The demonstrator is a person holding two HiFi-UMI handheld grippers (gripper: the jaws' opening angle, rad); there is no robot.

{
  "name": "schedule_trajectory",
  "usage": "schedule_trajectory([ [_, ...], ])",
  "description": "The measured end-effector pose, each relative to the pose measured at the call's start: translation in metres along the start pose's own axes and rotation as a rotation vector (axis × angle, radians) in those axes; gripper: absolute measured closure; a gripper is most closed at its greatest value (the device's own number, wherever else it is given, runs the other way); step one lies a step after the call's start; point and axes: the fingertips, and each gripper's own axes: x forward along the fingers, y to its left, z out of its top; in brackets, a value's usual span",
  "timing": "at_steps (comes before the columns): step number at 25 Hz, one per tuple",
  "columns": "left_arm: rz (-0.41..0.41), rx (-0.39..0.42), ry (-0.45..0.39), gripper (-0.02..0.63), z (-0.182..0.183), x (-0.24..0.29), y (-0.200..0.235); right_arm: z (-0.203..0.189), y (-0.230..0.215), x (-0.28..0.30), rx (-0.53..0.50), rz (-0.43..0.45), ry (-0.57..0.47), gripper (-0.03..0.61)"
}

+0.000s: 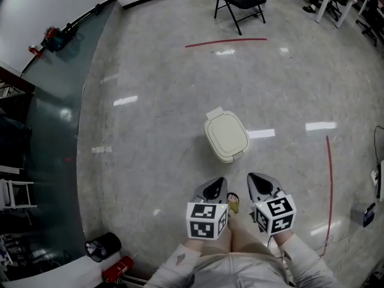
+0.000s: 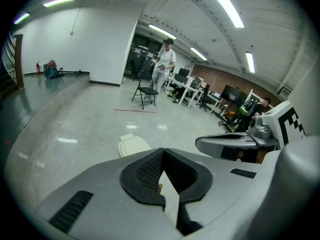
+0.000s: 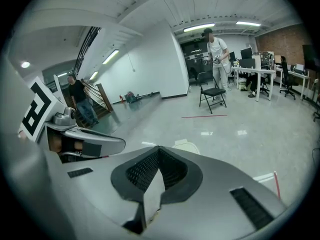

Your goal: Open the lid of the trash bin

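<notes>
1. At the far left a dark glossy platform (image 1: 54, 137) runs along the floor's edge, well apart from anything the task needs
2. The left gripper (image 1: 213, 191) is held low in front of the person, its fingers together with nothing between them; it hangs short of the bin and touches nothing
3. The trash bin (image 1: 226, 135) stands on the pale stone floor (image 1: 150, 131) just ahead of both grippers, roughly between their lines; its cream lid (image 1: 225, 129) lies flat and shut, and a black folding chair (image 1: 240, 2) stands far beyond it
4. The right gripper (image 1: 260, 186) sits beside the left one, fingers likewise pressed together and empty, near the bin's close edge but apart from it
5. Further right a red tape line (image 1: 329, 185) marks the floor
6. I judge this to be the approach, with the lid untouched; the next move calls for lowering one gripper to the lid's near edge, where a small tab (image 1: 239, 156) seems to sit, and lifting there while the other steadies the bin
</notes>
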Motion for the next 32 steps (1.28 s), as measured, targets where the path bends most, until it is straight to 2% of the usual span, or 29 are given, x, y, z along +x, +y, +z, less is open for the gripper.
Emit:
schedule_trajectory([
  [11,0.0,-0.042,0.073,0.609,-0.035,0.063,0.047,-0.041,-0.028,0.078,0.054,-0.057,0.062,0.576],
  [26,0.017,-0.094,0.187,0.609,-0.146,0.168,0.094,-0.154,-0.08,0.182,0.079,-0.123,0.17,0.576],
  [32,0.02,-0.104,0.216,0.609,-0.176,0.196,0.112,-0.189,-0.102,0.221,0.085,-0.15,0.21,0.577],
])
